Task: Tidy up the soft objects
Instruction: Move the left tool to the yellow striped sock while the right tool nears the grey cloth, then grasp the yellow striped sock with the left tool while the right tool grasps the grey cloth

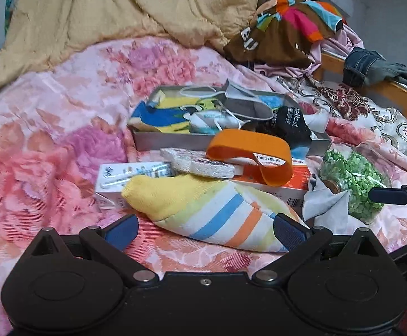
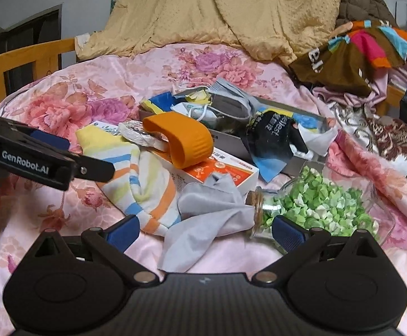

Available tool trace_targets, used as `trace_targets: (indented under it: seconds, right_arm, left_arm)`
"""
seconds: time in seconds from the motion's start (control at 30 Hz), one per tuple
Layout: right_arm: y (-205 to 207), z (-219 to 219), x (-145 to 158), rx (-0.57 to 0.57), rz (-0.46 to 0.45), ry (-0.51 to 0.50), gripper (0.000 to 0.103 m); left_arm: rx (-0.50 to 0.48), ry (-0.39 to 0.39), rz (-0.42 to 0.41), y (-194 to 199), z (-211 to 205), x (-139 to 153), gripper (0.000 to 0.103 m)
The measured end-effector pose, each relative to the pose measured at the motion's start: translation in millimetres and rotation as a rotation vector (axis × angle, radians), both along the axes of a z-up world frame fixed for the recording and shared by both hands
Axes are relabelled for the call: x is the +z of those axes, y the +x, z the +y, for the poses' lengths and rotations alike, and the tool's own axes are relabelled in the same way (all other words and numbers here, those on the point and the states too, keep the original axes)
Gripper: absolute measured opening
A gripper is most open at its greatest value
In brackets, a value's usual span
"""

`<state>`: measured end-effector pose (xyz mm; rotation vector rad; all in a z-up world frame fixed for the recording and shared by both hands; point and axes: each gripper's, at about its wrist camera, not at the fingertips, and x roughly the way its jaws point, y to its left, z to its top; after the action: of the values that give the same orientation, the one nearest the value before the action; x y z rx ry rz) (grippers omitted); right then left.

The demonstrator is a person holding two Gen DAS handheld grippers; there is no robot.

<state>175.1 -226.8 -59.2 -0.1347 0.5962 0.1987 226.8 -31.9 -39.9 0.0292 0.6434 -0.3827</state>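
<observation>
A striped yellow sock (image 1: 203, 210) lies on the floral bedspread, just ahead of my open left gripper (image 1: 205, 231), with its near end between the fingertips. The sock also shows in the right wrist view (image 2: 136, 179). A grey cloth (image 2: 206, 210) lies crumpled in front of my open right gripper (image 2: 205, 232), between the fingers. A metal tray (image 1: 170, 140) behind holds face masks (image 1: 242, 103), a blue and yellow cloth (image 1: 161, 117) and a black packet (image 1: 290, 126). An orange band (image 1: 248, 151) rests on a box.
A glass jar of green paper stars (image 2: 324, 204) lies on its side to the right. An orange and white box (image 2: 226, 173) and a white box (image 1: 125, 179) lie by the sock. A yellow quilt (image 1: 119, 14) and piled clothes (image 1: 287, 28) fill the back.
</observation>
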Motion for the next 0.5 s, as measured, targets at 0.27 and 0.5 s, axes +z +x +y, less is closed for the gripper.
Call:
trace_targets:
  seconds: [0.27, 0.5]
  right_arm:
    - [1, 5, -1, 0.013, -0.030, -0.070, 0.098]
    - [5, 6, -9, 0.016, 0.004, -0.083, 0.086]
  left_arm:
    - [-0.079, 0.060, 0.060, 19, -24, -14, 0.102]
    - [-0.092, 0.088, 0.081, 27, -34, -18, 0.098]
